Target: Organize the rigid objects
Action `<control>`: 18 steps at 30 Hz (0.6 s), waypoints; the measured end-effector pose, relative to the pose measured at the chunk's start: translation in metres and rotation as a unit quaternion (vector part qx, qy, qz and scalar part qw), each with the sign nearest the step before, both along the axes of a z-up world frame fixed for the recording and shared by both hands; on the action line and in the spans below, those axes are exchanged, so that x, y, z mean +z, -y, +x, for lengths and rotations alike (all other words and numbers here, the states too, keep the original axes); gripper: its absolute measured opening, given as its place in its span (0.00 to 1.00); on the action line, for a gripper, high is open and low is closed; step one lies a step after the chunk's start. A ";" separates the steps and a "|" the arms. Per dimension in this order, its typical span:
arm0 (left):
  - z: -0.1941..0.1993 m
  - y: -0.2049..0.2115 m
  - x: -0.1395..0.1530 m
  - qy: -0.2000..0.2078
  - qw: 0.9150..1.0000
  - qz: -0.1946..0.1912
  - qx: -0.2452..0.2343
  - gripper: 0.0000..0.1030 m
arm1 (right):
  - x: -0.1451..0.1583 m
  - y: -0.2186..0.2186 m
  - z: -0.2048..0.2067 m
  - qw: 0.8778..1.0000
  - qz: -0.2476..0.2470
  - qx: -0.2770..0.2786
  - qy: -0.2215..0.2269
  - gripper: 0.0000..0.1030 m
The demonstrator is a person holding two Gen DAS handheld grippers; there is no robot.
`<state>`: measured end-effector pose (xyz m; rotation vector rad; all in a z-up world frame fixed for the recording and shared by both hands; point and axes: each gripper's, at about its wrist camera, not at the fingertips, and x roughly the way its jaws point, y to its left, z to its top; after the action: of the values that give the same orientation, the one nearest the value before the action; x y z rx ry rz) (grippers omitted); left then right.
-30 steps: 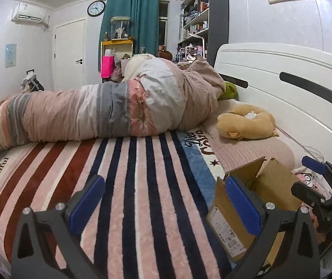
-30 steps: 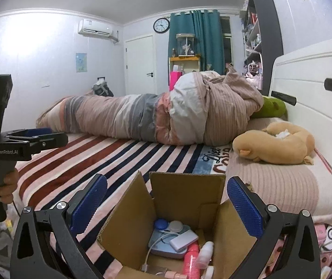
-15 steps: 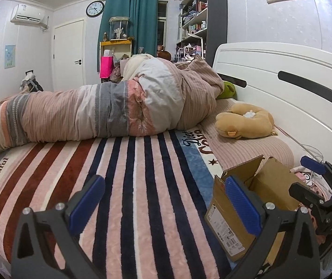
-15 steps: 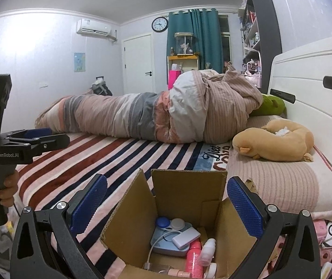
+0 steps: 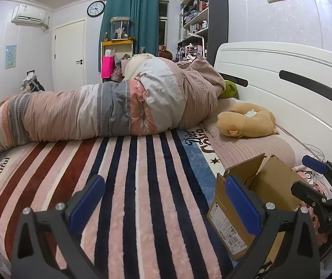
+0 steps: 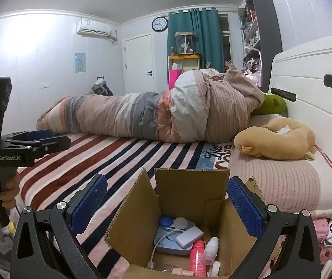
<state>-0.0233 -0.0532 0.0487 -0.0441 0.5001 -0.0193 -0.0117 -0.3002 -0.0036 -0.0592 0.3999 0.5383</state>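
An open cardboard box [image 6: 191, 187] sits on the striped bed near its front edge. It holds a blue contact lens case [image 6: 166, 222], a white power bank [image 6: 189, 237], a pink bottle [image 6: 197, 255], a small white bottle [image 6: 211, 250] and other small items. My right gripper [image 6: 166, 207] is open and empty, hovering just above the box. My left gripper [image 5: 163, 205] is open and empty over the striped blanket, left of the box [image 5: 259, 190]. The left gripper also shows in the right wrist view [image 6: 38, 139], and the right gripper in the left wrist view [image 5: 312, 174].
A rolled duvet [image 5: 110, 109] lies across the far side of the bed. A tan plush toy [image 5: 247, 122] and a green one [image 6: 273, 104] rest by the white headboard [image 5: 282, 88]. Small pink and white items [image 6: 328, 227] and cables lie right of the box.
Both views have shifted slightly; the box sits a little lower in the right wrist view. Both grippers stay open and empty.
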 end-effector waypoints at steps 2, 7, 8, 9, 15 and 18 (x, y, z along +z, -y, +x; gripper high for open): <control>-0.001 0.000 0.000 0.000 1.000 0.000 -0.001 1.00 | 0.000 0.001 0.001 1.000 0.001 0.001 0.000 1.00; -0.003 -0.001 -0.002 -0.002 1.000 0.000 0.002 0.99 | -0.002 0.001 -0.001 1.000 0.002 -0.001 -0.006 1.00; -0.004 -0.003 -0.002 -0.002 1.000 -0.001 0.003 1.00 | -0.003 0.001 -0.002 1.000 0.002 -0.002 -0.007 1.00; -0.005 -0.004 -0.003 -0.002 1.000 -0.002 0.003 1.00 | -0.003 0.002 -0.003 1.000 0.003 -0.003 -0.008 1.00; -0.005 -0.009 -0.003 -0.003 1.000 0.000 0.005 1.00 | -0.003 0.001 -0.003 1.000 0.005 -0.007 -0.010 1.00; -0.005 -0.009 -0.003 -0.003 1.000 0.001 0.006 0.99 | -0.002 0.002 -0.003 1.000 0.005 -0.008 -0.012 1.00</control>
<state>-0.0287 -0.0444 0.0455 -0.0459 0.5060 -0.0079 -0.0143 -0.3020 -0.0057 -0.0400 0.4198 0.5259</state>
